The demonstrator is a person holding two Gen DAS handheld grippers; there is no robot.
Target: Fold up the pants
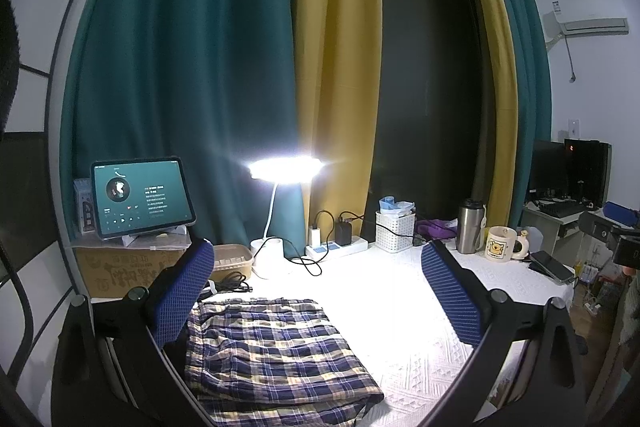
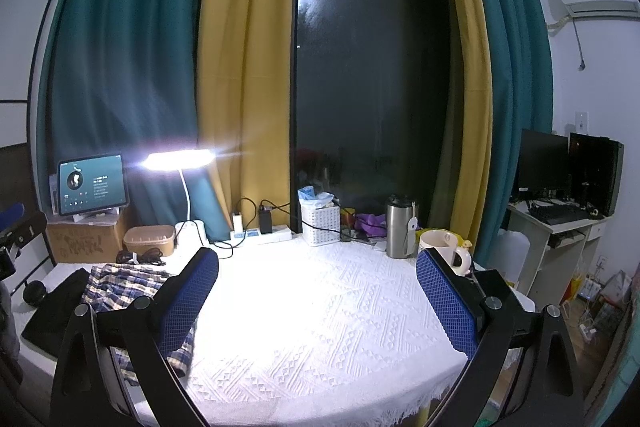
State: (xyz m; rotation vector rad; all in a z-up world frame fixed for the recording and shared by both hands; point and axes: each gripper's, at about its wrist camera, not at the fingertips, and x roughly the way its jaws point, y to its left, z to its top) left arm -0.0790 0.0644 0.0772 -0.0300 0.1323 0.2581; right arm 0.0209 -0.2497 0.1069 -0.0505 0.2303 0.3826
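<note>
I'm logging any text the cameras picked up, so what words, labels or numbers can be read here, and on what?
None can be quoted with confidence.
Cardboard box: large printed characters, too distorted to read.
Tablet: music player screen with lines of text, too small.
Mug: small print under a bear picture, blurred.
Air conditioner: blue-and-white sticker, too small.
Power strip: blue label, unreadable.

The pants (image 1: 276, 355) are plaid, navy and cream with thin yellow lines, of a crinkled cloth. They lie folded into a compact, roughly rectangular stack of layers on the left part of the white tablecloth (image 1: 400, 307), flat, with one folded edge toward the lamp side. In the right wrist view they (image 2: 124, 283) sit at the left edge, partly hidden.
</note>
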